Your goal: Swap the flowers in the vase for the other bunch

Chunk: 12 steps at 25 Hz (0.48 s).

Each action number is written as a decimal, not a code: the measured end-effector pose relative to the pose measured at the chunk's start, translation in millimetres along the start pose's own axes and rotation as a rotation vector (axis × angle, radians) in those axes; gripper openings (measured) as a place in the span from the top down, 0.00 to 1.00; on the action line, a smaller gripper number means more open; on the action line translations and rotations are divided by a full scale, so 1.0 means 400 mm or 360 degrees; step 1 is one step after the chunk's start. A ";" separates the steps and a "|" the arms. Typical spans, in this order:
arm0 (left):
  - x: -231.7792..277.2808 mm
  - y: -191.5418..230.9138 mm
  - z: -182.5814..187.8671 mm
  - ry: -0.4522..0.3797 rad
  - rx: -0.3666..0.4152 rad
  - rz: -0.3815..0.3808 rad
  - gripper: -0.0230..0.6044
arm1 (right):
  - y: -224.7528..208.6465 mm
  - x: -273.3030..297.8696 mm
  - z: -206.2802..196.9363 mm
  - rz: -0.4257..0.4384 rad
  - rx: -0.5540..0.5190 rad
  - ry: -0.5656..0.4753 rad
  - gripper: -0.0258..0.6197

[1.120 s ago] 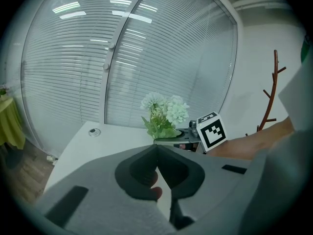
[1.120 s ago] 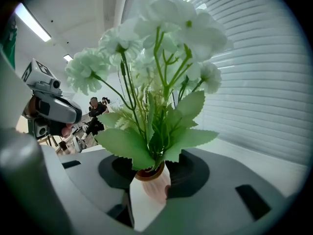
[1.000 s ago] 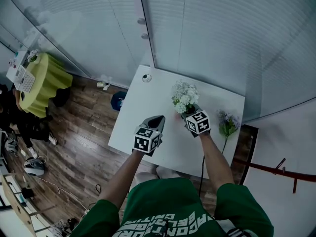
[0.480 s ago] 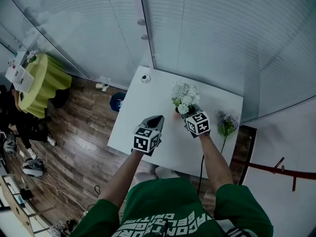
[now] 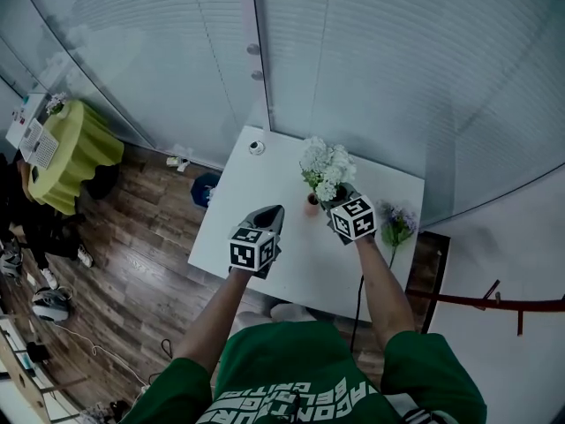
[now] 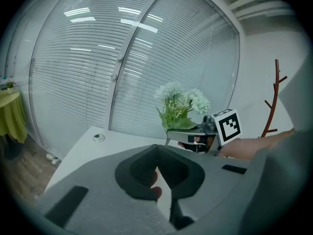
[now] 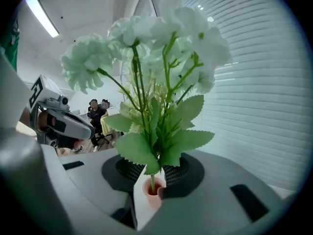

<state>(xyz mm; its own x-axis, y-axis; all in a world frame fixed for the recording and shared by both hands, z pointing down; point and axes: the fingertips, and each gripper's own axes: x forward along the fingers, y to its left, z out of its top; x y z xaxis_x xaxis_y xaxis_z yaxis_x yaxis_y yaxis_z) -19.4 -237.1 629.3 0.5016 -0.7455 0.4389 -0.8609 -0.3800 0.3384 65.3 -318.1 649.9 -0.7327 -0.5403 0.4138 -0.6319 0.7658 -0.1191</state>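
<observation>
The vase (image 7: 152,194) could be toppled if the white bunch (image 7: 156,72), on whose stems the right gripper (image 7: 154,174) has just been closed, is lifted askew.

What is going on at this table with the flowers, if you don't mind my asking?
A person is swapping flowers, with a hand-held gripper in each hand. The right hand-held gripper, whose jaws have just been closing, grips the white flowers by their stems just above the small vase on the table. One stem end seems to sit at the vase's mouth. The purple bunch lies at the table's right edge. The left hand-held gripper hovers shut and empty.
</observation>
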 end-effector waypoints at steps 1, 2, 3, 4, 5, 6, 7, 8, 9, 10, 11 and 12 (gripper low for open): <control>-0.004 0.001 0.005 -0.0010 -0.0005 0.0004 0.96 | 0.002 -0.008 0.020 -0.0001 -0.0013 -0.0020 0.83; -0.007 0.001 0.011 -0.0018 -0.0006 0.0006 0.96 | 0.004 -0.015 0.040 -0.0004 -0.0025 -0.0040 0.83; -0.009 0.001 0.017 -0.0026 -0.0005 0.0005 0.96 | 0.004 -0.023 0.061 -0.0009 -0.0035 -0.0060 0.83; -0.012 0.002 0.024 -0.0036 -0.0003 0.0003 0.96 | 0.003 -0.032 0.084 -0.0014 -0.0042 -0.0082 0.83; -0.015 0.001 0.031 -0.0047 0.0000 0.0001 0.96 | 0.003 -0.042 0.108 -0.0018 -0.0045 -0.0104 0.83; -0.021 0.001 0.038 -0.0057 0.0004 0.0001 0.96 | 0.004 -0.053 0.133 -0.0021 -0.0048 -0.0128 0.83; -0.029 -0.001 0.043 -0.0065 0.0008 0.0003 0.96 | 0.008 -0.067 0.158 -0.0023 -0.0050 -0.0151 0.83; -0.037 -0.003 0.046 -0.0072 0.0010 0.0005 0.96 | 0.013 -0.081 0.180 -0.0024 -0.0055 -0.0172 0.83; -0.045 -0.007 0.048 -0.0076 0.0011 0.0006 0.96 | 0.019 -0.097 0.201 -0.0024 -0.0063 -0.0190 0.83; -0.052 -0.010 0.050 -0.0080 0.0014 0.0006 0.96 | 0.026 -0.111 0.220 -0.0023 -0.0073 -0.0205 0.83; -0.057 -0.012 0.052 -0.0084 0.0018 0.0005 0.96 | 0.032 -0.123 0.237 -0.0021 -0.0085 -0.0218 0.83; -0.060 -0.014 0.056 -0.0090 0.0024 0.0004 0.96 | 0.036 -0.132 0.252 -0.0019 -0.0099 -0.0230 0.83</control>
<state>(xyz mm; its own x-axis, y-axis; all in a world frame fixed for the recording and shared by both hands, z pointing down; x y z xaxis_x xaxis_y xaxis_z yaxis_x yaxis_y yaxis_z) -28.4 -229.4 598.3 0.4942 -0.7762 0.3915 -0.8635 -0.3859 0.3249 69.3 -313.6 535.4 -0.7570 -0.5905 0.2799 -0.6271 0.7768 -0.0571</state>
